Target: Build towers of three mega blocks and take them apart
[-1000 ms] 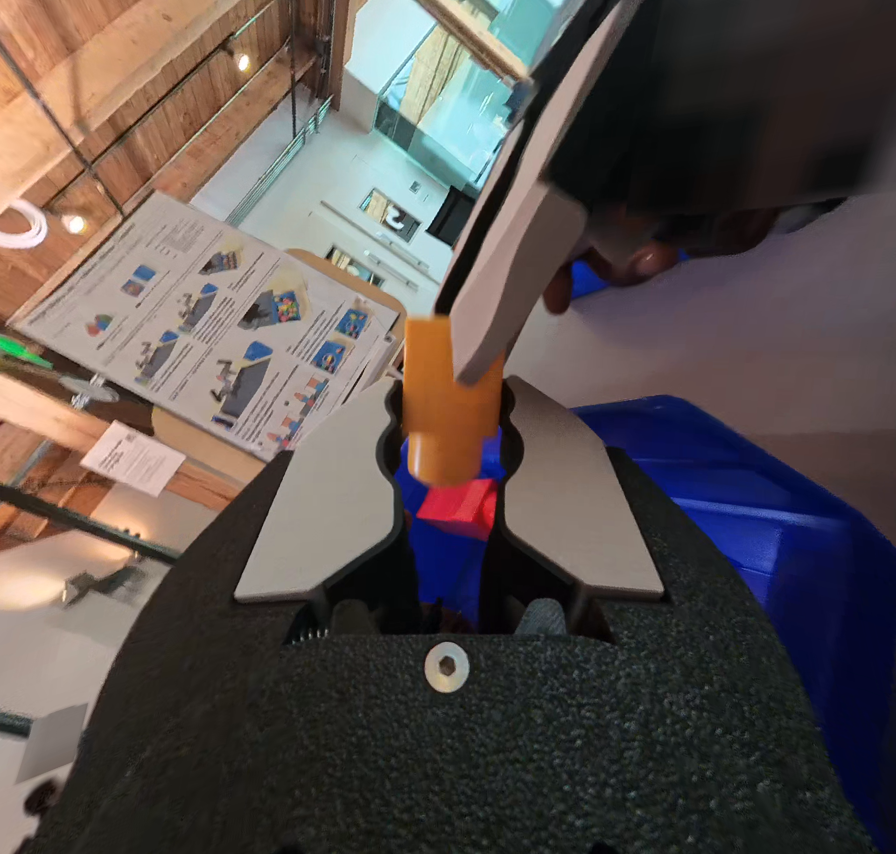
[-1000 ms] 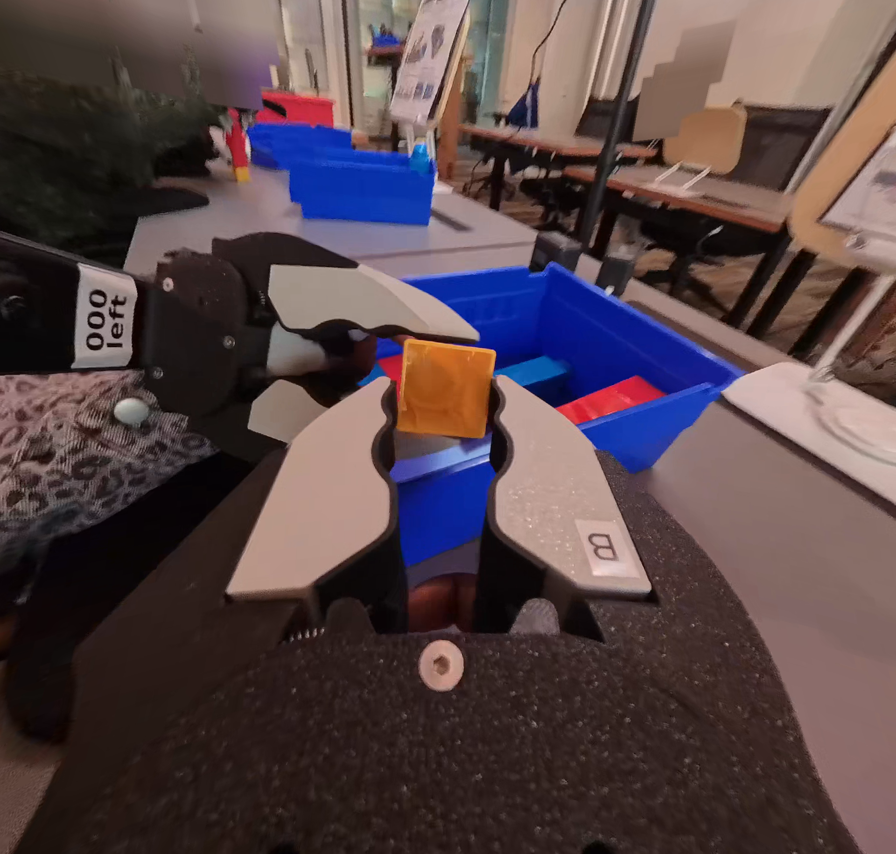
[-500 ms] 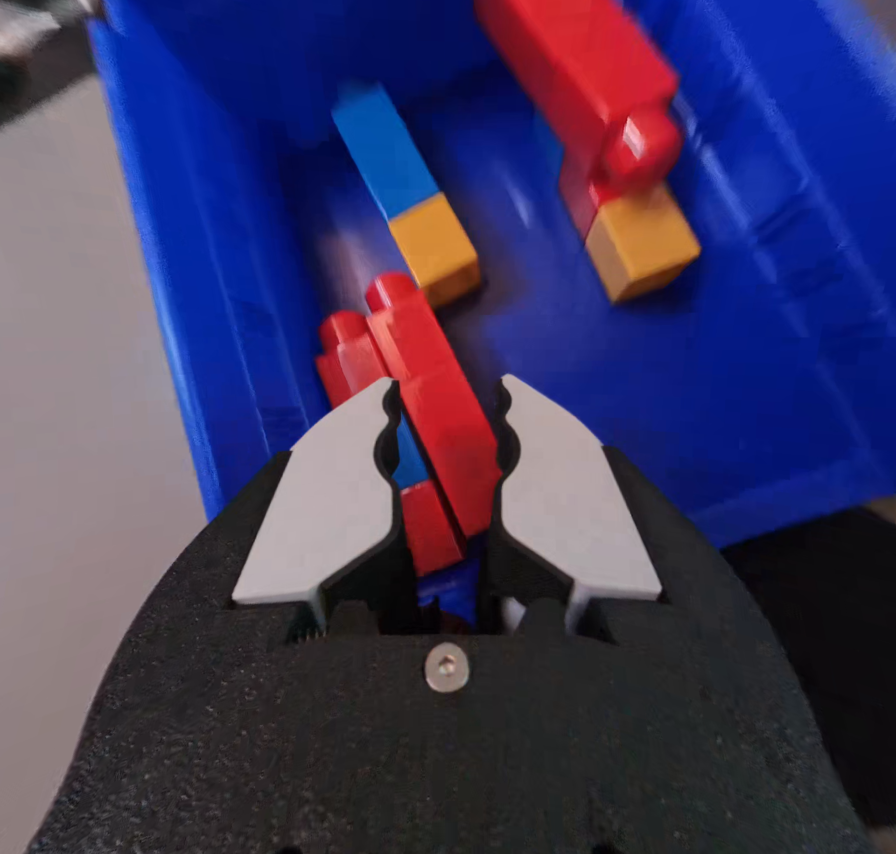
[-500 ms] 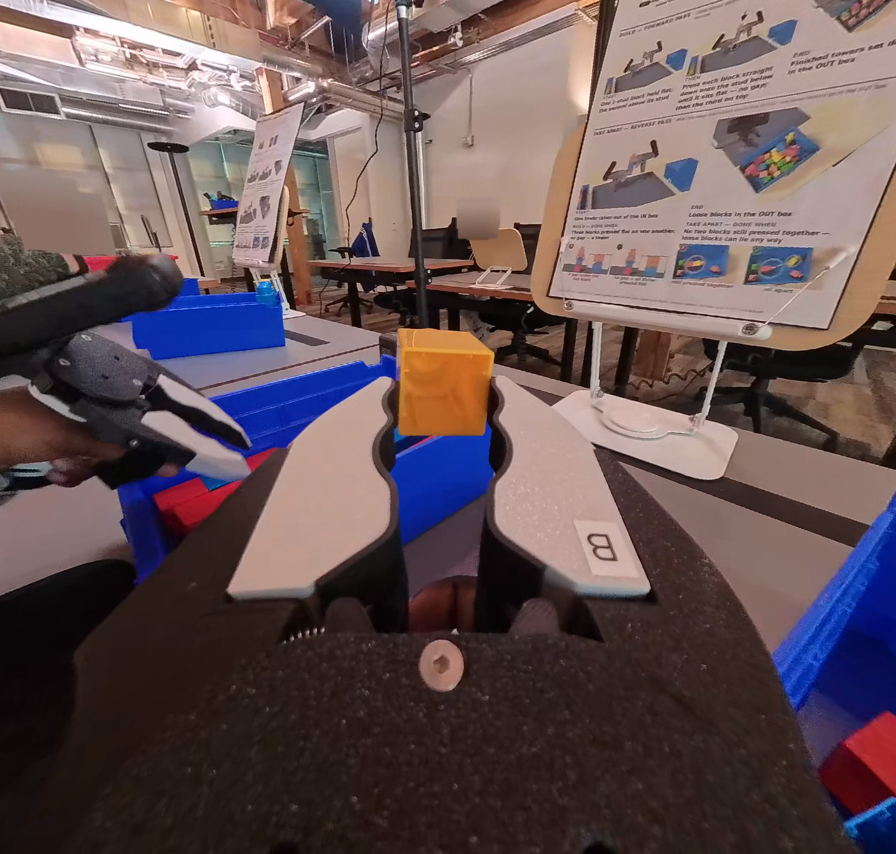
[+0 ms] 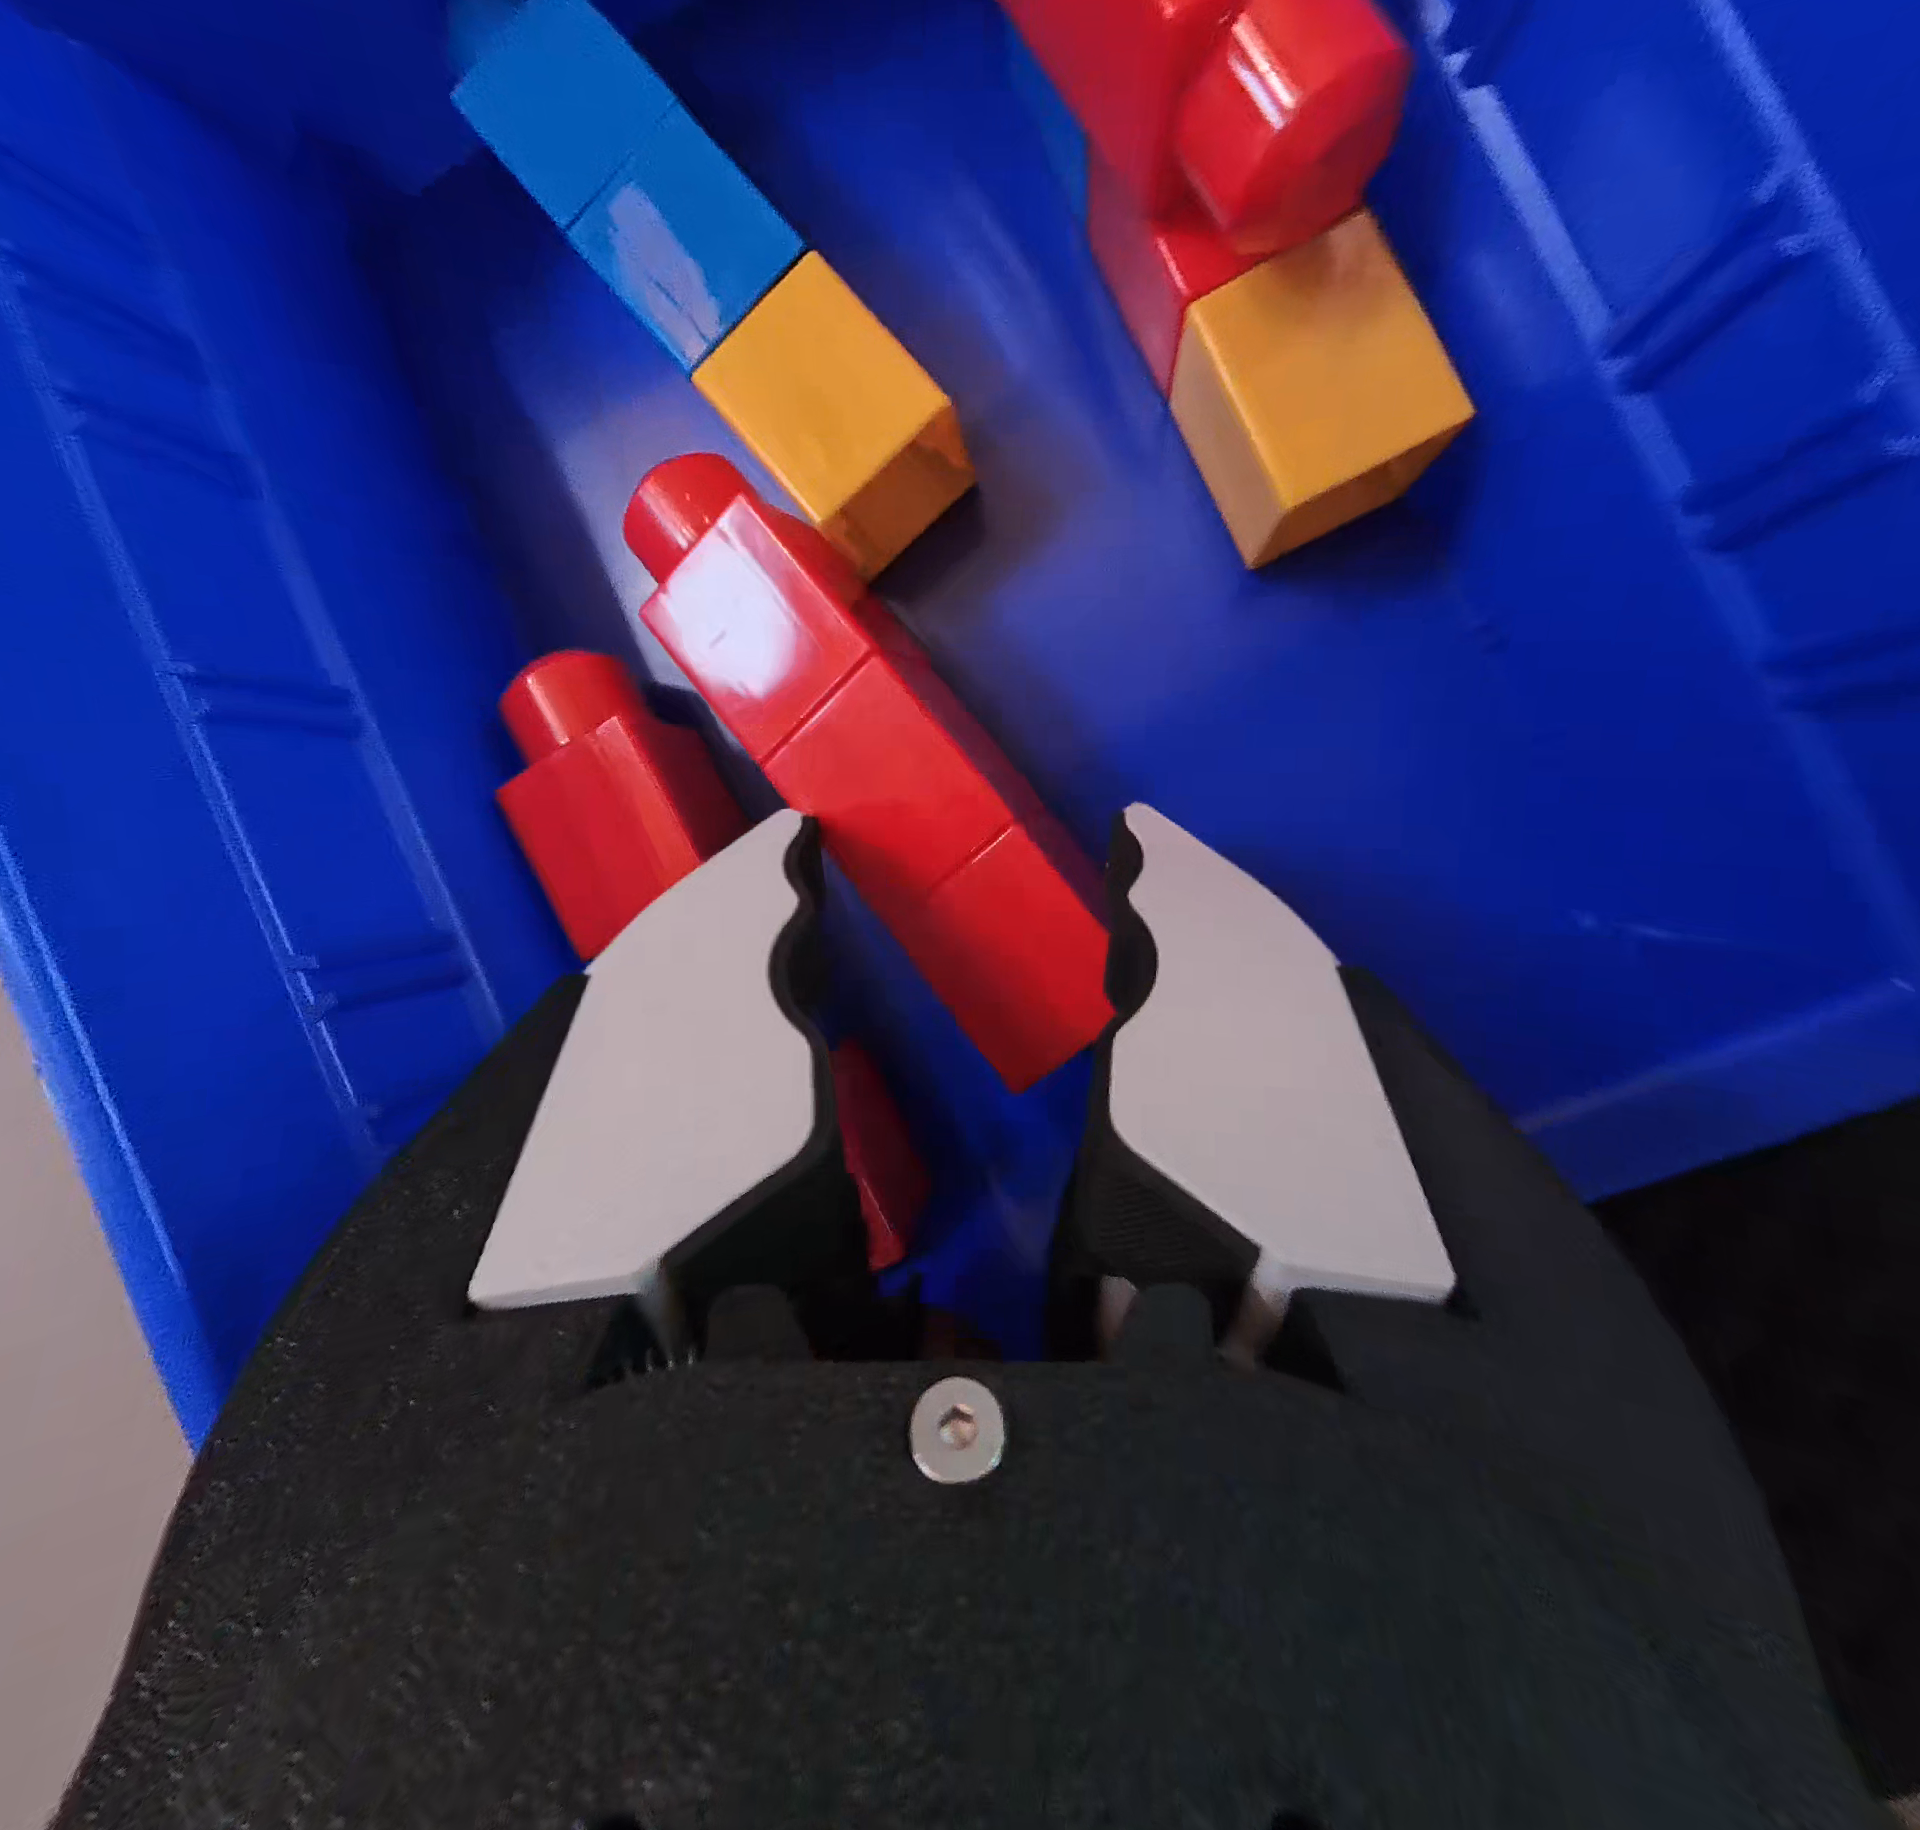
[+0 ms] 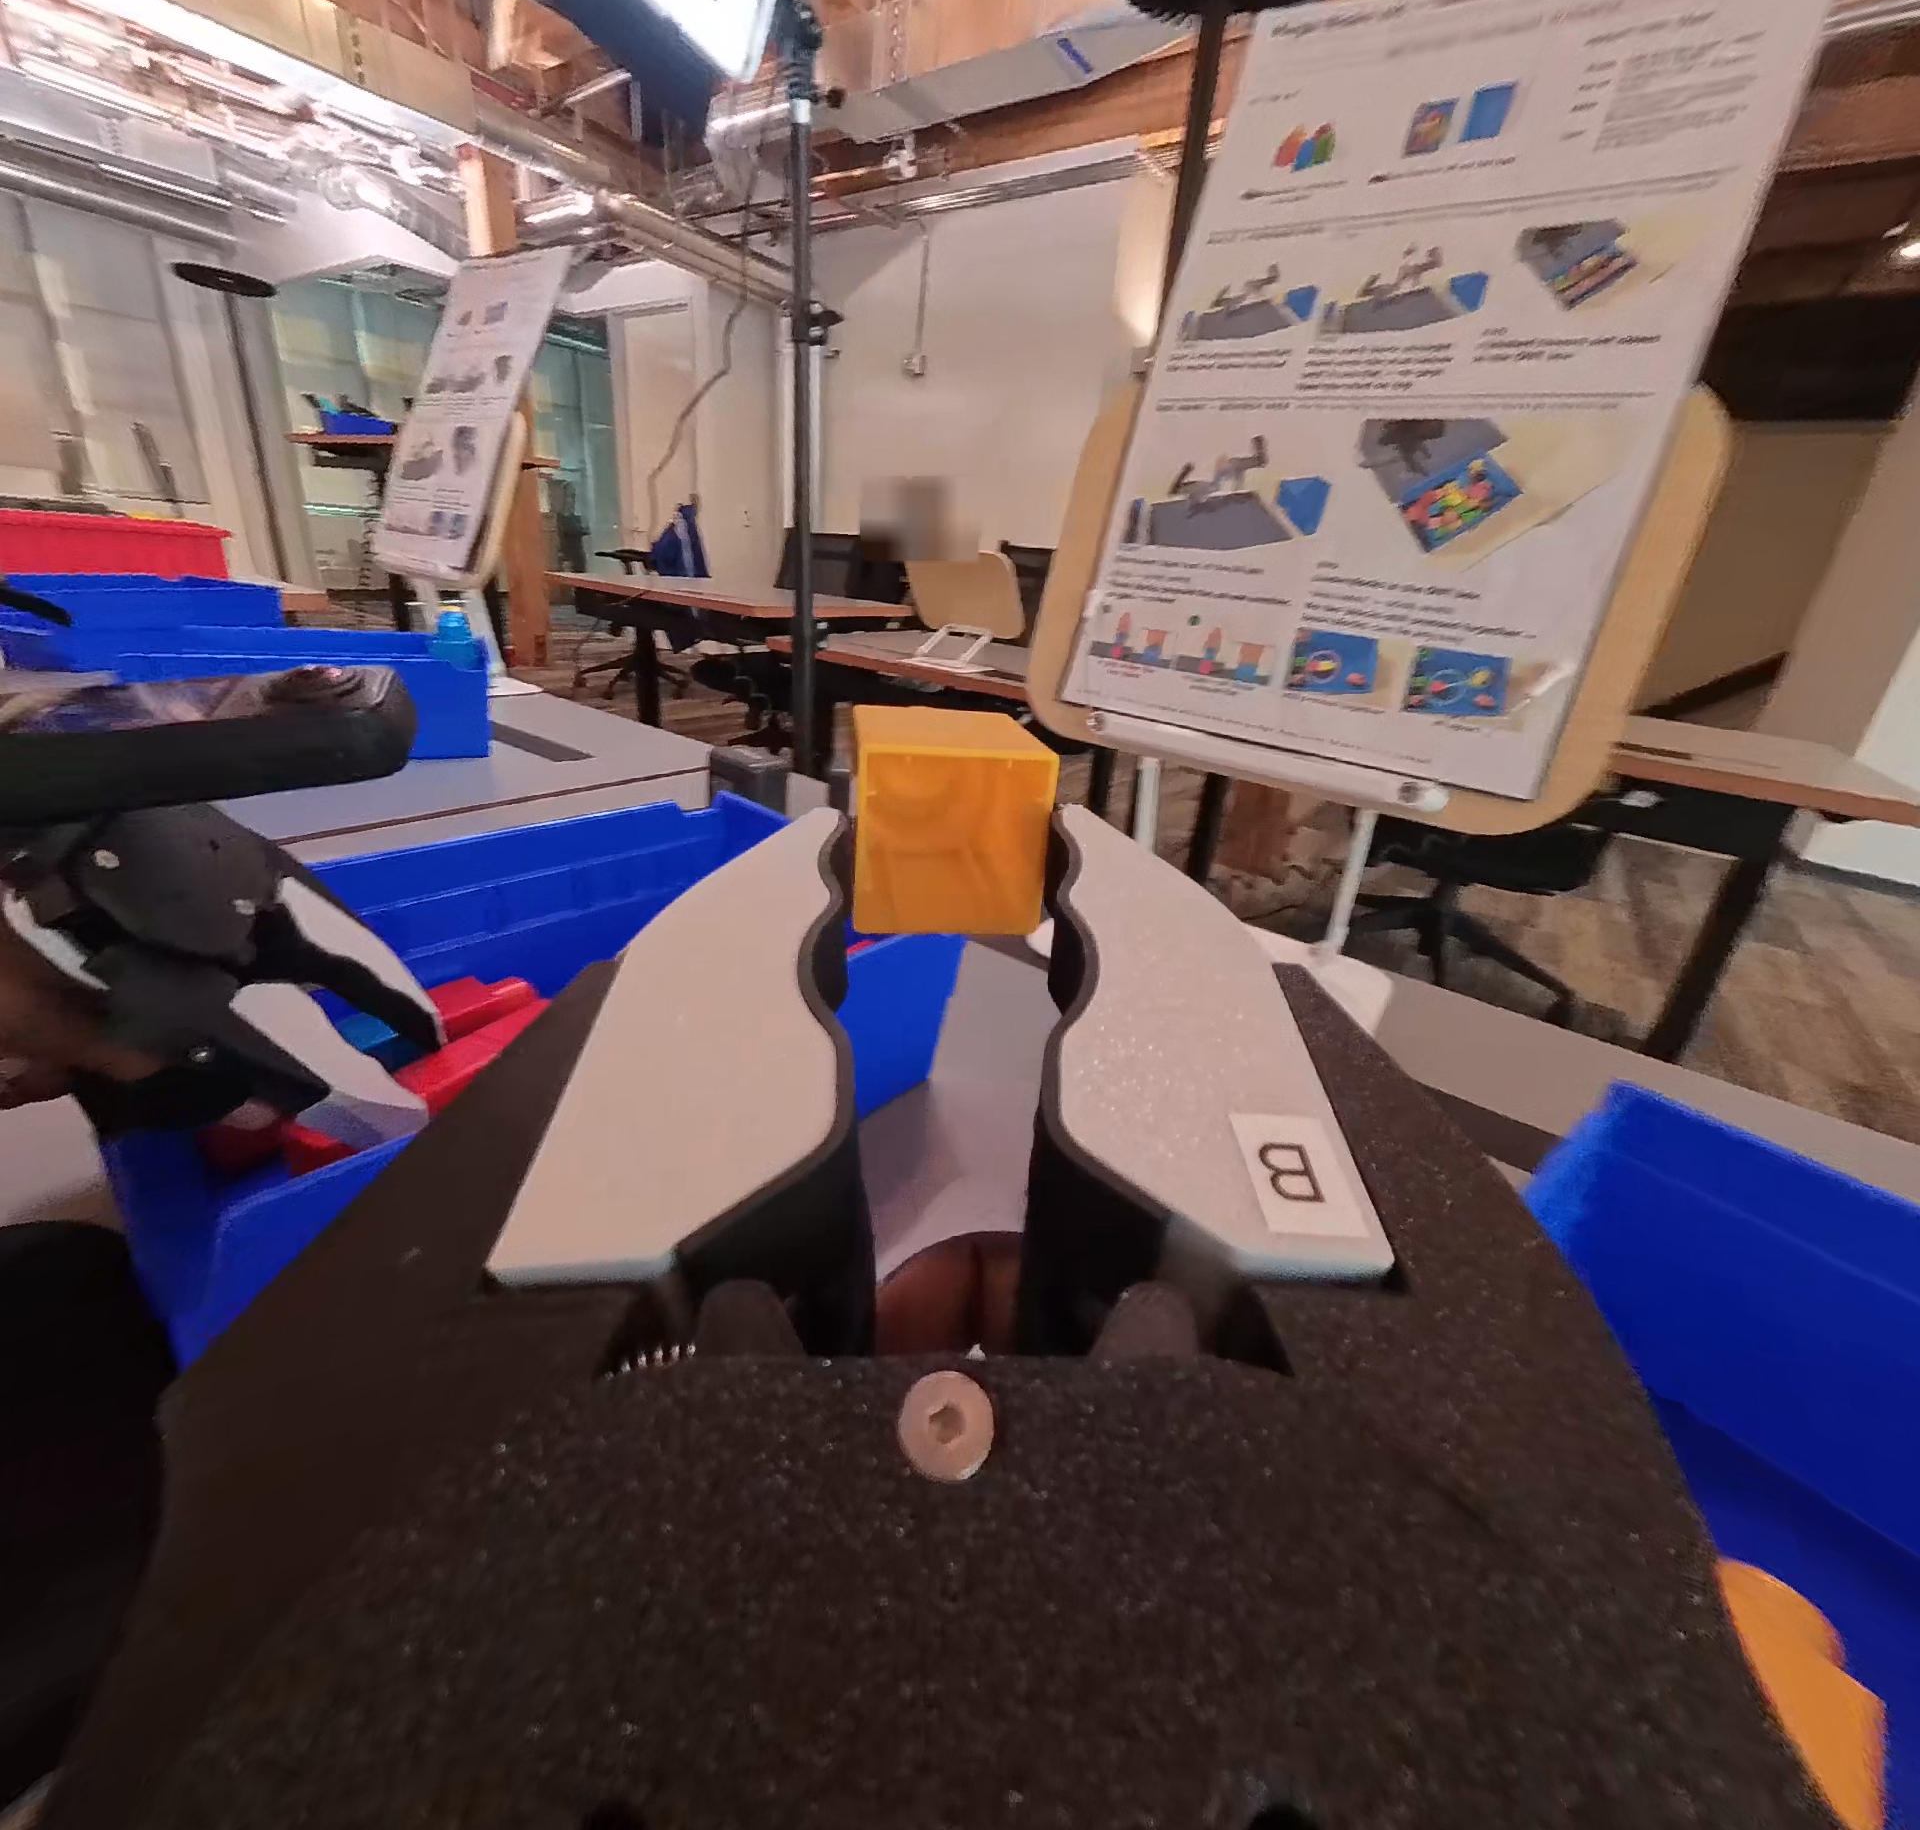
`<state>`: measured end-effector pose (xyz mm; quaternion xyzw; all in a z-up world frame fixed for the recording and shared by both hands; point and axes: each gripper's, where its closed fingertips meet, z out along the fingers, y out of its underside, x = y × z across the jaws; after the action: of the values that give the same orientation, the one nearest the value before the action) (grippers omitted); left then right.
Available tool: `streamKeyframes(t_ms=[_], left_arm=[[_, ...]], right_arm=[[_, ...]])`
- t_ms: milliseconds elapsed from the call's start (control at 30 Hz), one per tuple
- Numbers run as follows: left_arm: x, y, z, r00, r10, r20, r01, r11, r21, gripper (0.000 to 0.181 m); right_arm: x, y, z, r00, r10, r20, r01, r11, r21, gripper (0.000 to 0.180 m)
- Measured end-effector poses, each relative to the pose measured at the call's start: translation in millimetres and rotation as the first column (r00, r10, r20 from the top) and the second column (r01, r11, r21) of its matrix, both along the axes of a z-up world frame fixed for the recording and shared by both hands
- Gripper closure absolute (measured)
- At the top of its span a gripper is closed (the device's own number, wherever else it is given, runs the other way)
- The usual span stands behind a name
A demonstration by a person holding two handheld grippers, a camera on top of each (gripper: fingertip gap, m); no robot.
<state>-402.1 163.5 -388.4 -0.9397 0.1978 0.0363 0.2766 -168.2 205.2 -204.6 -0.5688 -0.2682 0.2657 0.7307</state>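
1. Over at the blue bin point(image 5: 260, 845) on the left, the left hand-held gripper point(image 5: 961, 835) points down into it with its jaws parted and nothing clamped between them.
2. Between those parted fingers lies a tower of three red blocks point(image 5: 883, 793), slanted across the bin floor; whether the fingers touch it I cannot tell.
3. Just beside it, toward the bin's left wall, lies another red block point(image 5: 603, 804), partly hidden behind the left finger.
4. Farther in, a tower of two blue blocks and an orange block point(image 5: 707, 263) lies on its side, its orange end near the stud of the three-red tower.
5. Toward the right wall a red tower point(image 5: 1174, 45) rests above an orange block point(image 5: 1320, 388), with a red piece joined behind that block.
6. Out to the right, the right hand-held gripper point(image 6: 945, 824) is held up over the grey surface point(image 6: 1455, 1032), its jaws closed on a single orange block point(image 6: 951, 824) gripped at the fingertips.
7. From that side, the left hand-held gripper point(image 6: 384, 1063) shows low at the left, dipped into the blue bin point(image 6: 582, 866).
8. A second blue bin point(image 6: 1714, 1292) sits at the right, well apart from the first.
9. Behind stands an instruction board point(image 6: 1403, 430) on a white stand.
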Motion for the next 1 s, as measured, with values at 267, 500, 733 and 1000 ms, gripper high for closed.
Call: streamKeyframes(t_ms=[267, 500, 733, 1000], left_arm=[[-8.4, 7.2, -20.6, 0.996, 0.048, -0.077, -0.053, 0.996, -0.072, 0.136], [-8.5, 8.2, -21.0, 0.998, 0.052, -0.040, -0.054, 0.996, -0.064, 0.137], [-7.2, 9.0, -20.6, 0.999, 0.025, -0.047, -0.027, 0.998, -0.053, 0.138], [-6.1, 9.3, -20.2, 0.998, 0.003, -0.055, -0.005, 0.999, -0.048, 0.139]], right_arm=[[120.6, 9.2, -48.3, 0.890, -0.290, 0.353, 0.390, 0.884, -0.257, 0.145], [163.0, 3.0, -118.4, 0.742, -0.222, 0.632, 0.550, 0.740, -0.386, 0.152], [171.7, 13.5, -126.4, 0.725, -0.235, 0.647, 0.538, 0.779, -0.321, 0.135], [164.2, -24.7, -103.0, 0.839, -0.075, 0.539, 0.252, 0.931, -0.263, 0.133]])
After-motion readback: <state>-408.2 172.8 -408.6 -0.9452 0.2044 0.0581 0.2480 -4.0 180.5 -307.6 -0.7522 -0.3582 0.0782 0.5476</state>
